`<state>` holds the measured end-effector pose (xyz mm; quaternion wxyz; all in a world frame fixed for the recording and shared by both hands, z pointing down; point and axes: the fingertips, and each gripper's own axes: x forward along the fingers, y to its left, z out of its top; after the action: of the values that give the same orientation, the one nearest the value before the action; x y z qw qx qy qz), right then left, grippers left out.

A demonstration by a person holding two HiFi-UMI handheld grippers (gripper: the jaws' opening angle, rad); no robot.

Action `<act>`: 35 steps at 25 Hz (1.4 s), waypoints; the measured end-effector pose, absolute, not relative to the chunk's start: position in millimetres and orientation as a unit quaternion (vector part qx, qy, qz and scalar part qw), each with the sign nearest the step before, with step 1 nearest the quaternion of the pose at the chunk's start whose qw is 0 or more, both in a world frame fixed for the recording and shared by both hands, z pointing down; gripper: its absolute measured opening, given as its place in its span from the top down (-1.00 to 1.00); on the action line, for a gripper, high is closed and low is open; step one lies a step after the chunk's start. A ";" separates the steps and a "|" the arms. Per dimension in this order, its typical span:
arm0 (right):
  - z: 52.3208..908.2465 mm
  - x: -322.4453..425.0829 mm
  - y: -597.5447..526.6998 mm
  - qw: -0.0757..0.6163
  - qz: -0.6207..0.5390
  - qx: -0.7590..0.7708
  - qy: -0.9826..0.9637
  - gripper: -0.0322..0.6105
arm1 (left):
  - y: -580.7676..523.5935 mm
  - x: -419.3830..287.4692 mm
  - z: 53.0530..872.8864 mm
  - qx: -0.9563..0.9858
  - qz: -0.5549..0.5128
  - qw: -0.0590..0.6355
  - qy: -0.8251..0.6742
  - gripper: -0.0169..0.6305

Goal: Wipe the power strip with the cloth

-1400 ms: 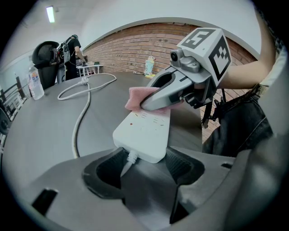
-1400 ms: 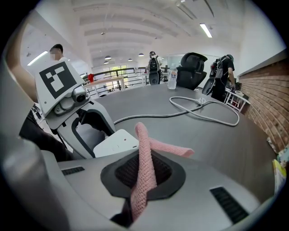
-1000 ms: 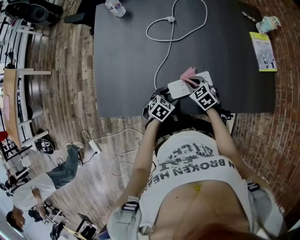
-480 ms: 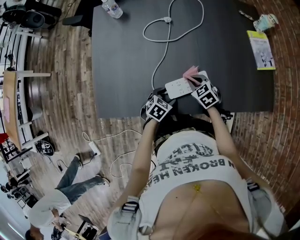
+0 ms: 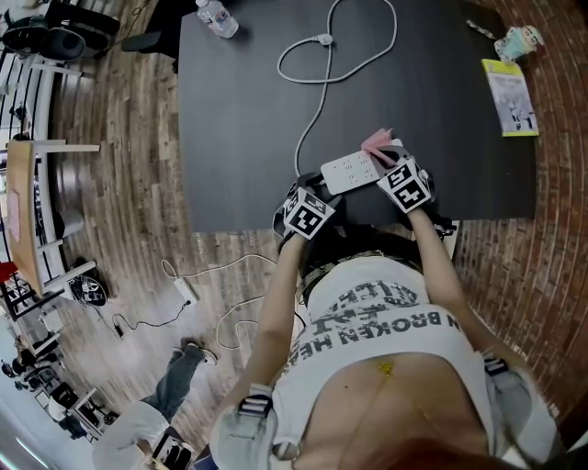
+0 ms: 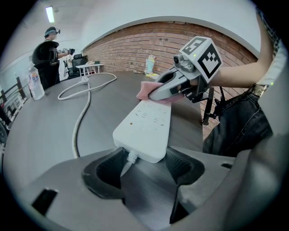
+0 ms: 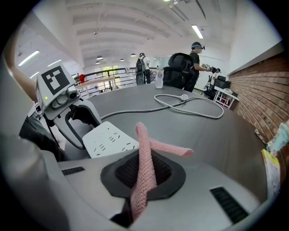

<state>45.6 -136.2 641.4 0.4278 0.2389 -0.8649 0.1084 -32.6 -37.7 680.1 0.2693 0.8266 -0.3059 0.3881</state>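
Note:
A white power strip [image 5: 350,171] lies near the front edge of the black table [image 5: 248,119], and its white cable [image 5: 317,106] loops to a plug at the back. My left gripper [image 5: 314,189] is shut on the strip's cable end [image 6: 143,131], one jaw on each side. A pink cloth [image 5: 377,145] is pinched in my right gripper [image 5: 388,163], which is shut on it. In the right gripper view the cloth [image 7: 145,153] rises from between the jaws above the strip [image 7: 109,139]. The left gripper view shows the cloth [image 6: 145,89] resting on the strip's far end.
A water bottle [image 5: 213,16] stands at the table's back left corner. A yellow booklet [image 5: 508,96] and a small pale object [image 5: 520,41] lie at the back right. The table's front edge [image 5: 367,223] runs just under my grippers. People stand beyond the table [image 7: 196,65].
Both grippers and the strip have drifted slightly left in the head view. The person on the floor at the lower left has moved toward the bottom of the picture.

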 end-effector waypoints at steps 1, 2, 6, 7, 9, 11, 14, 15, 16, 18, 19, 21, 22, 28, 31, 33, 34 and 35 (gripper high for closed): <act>641.2 47.8 -137.6 0.428 0.109 0.242 -0.864 0.85 | -37.7 -32.9 680.0 0.827 0.388 0.269 -0.306 0.10; 640.8 50.1 -138.8 0.427 0.110 0.245 -0.863 0.85 | -37.6 -33.1 679.8 0.827 0.388 0.269 -0.306 0.10; 640.3 60.4 -142.8 0.427 0.114 0.258 -0.859 0.85 | -37.2 -33.5 679.6 0.826 0.388 0.269 -0.306 0.10; 640.6 63.6 -144.3 0.427 0.115 0.262 -0.858 0.85 | -37.4 -33.4 679.7 0.826 0.388 0.269 -0.306 0.10; 640.7 69.9 -147.1 0.427 0.117 0.270 -0.855 0.85 | -37.5 -33.4 679.6 0.826 0.389 0.270 -0.306 0.10; 640.1 74.9 -149.2 0.427 0.120 0.276 -0.853 0.85 | -37.5 -34.1 679.3 0.826 0.389 0.270 -0.306 0.10; 639.9 77.9 -150.7 0.425 0.121 0.278 -0.853 0.85 | -38.6 -33.8 679.6 0.826 0.388 0.268 -0.307 0.10; 640.0 78.4 -150.8 0.425 0.121 0.278 -0.853 0.85 | -39.2 -32.9 679.7 0.827 0.388 0.267 -0.307 0.10; 640.3 79.1 -150.7 0.425 0.120 0.278 -0.853 0.85 | -39.3 -32.0 680.0 0.827 0.387 0.267 -0.307 0.10; 640.9 81.3 -151.3 0.426 0.118 0.279 -0.852 0.85 | -39.6 -30.9 680.1 0.828 0.387 0.266 -0.308 0.10; 641.0 83.1 -151.9 0.427 0.117 0.281 -0.851 0.85 | -39.8 -30.7 679.9 0.828 0.386 0.265 -0.308 0.10; 640.9 87.9 -154.6 0.427 0.119 0.288 -0.849 0.85 | -40.0 -31.4 679.3 0.827 0.388 0.266 -0.308 0.10; 640.8 90.4 -156.3 0.427 0.121 0.292 -0.847 0.85 | -40.4 -31.9 679.0 0.826 0.389 0.266 -0.309 0.10; 640.3 104.6 -160.6 0.426 0.131 0.315 -0.838 0.85 | -39.1 -32.9 679.1 0.826 0.389 0.267 -0.309 0.10; 640.6 110.8 -162.1 0.424 0.135 0.325 -0.834 0.85 | -38.8 -32.9 679.5 0.826 0.388 0.266 -0.310 0.10; 641.0 115.0 -163.7 0.422 0.138 0.330 -0.833 0.85 | -38.3 -32.9 679.6 0.826 0.388 0.268 -0.309 0.10; 641.2 116.6 -164.1 0.422 0.139 0.332 -0.832 0.85 | -38.2 -32.9 679.5 0.826 0.388 0.268 -0.309 0.10; 641.5 117.8 -164.3 0.422 0.140 0.333 -0.832 0.85 | -38.2 -32.9 679.4 0.826 0.387 0.268 -0.309 0.10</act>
<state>117.8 -164.3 641.5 0.4219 0.3332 -0.8315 0.1399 -32.9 -38.2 679.4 0.2680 0.8262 -0.3093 0.3872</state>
